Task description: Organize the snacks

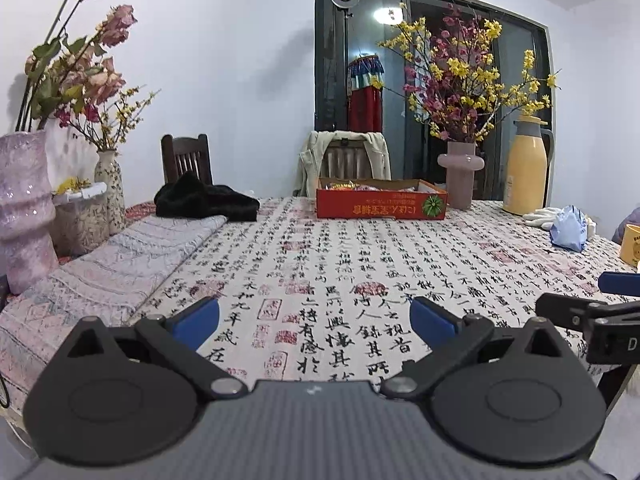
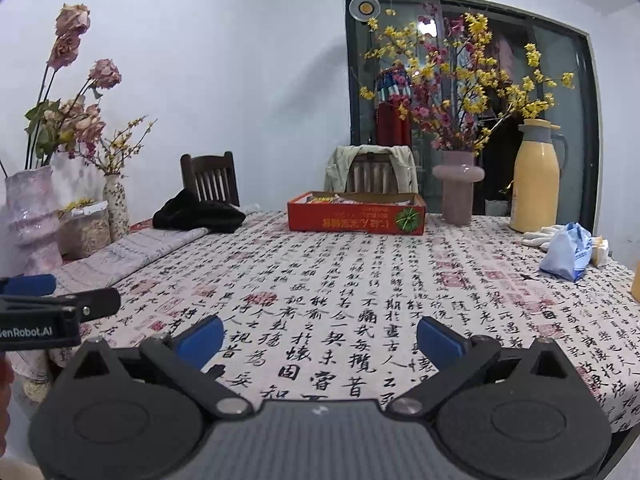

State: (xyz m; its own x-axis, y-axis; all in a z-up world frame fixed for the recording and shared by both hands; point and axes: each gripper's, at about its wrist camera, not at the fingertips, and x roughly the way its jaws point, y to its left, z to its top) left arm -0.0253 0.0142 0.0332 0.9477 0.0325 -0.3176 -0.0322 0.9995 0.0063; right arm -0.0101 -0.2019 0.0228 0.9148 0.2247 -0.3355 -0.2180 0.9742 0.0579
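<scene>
A red cardboard box (image 1: 380,205) holding several snack packets (image 1: 352,187) stands at the far side of the table; it also shows in the right wrist view (image 2: 356,220). My left gripper (image 1: 314,320) is open and empty, low over the near edge of the table. My right gripper (image 2: 320,338) is open and empty too, beside the left one. A blue snack bag (image 2: 568,254) lies at the right edge of the table, also seen in the left wrist view (image 1: 570,228). Each gripper sees the other at its frame edge.
The table wears a calligraphy-print cloth (image 1: 320,264). A pink vase of flowers (image 1: 460,174), a yellow thermos (image 1: 526,168), white gloves (image 1: 540,216) and a yellow mug (image 1: 631,246) stand at the right. A black cloth (image 1: 204,200), folded runner (image 1: 132,252) and vases (image 1: 24,208) are left. Chairs stand behind.
</scene>
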